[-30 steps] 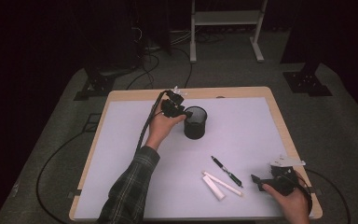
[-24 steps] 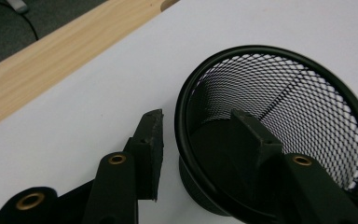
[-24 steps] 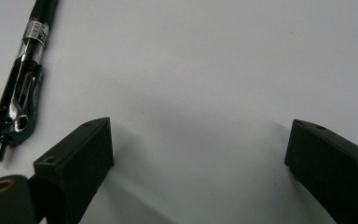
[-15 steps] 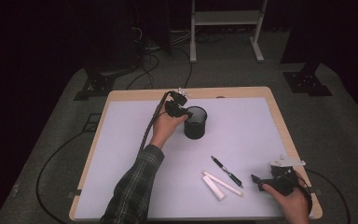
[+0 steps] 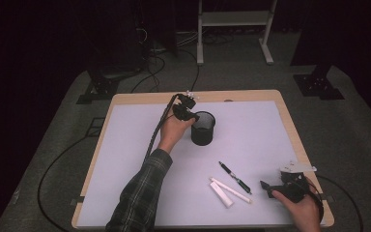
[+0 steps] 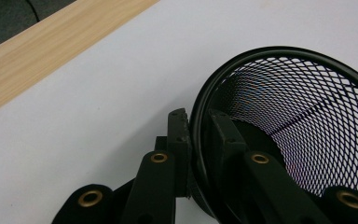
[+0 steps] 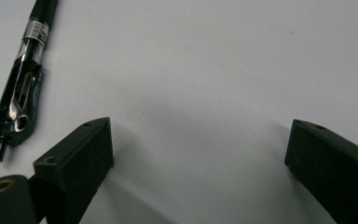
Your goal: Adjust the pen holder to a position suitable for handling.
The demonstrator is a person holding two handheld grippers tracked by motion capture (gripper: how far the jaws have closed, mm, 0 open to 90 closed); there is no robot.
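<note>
Where the left gripper (image 6: 196, 140) clamps it, the mesh cup's (image 6: 307, 135) rim is hidden.

Dim room, grey carpet floor (image 5: 53, 145), white shelf frame (image 5: 234, 19) at back, cables (image 5: 193, 77) trailing across floor

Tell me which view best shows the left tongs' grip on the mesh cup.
The left gripper view: the left tongs pinch the mesh cup wall, one jaw inside, one outside. The high view shows the cup upright, the grip itself too small.
</note>
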